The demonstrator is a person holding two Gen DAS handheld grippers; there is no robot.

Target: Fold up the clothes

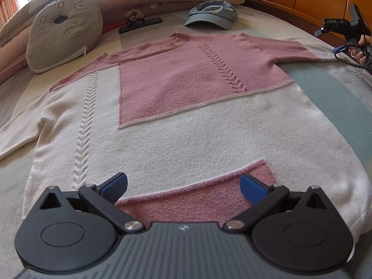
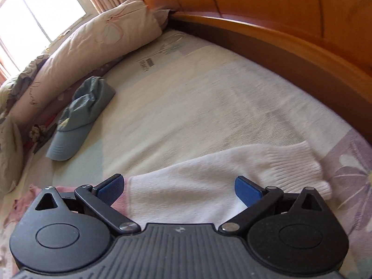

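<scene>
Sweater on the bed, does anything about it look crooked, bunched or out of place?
Nothing stands out. The sweater lies flat and face up, sleeves spread to both sides, the white cuff smooth on the bed. A blue cap sits beyond the collar, not touching it.

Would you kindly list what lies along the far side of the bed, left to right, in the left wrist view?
Cat-face cushion → fabric flower on a dark strip → blue cap → the right gripper held at the bed's right edge, its jaws not visible from here.
</scene>
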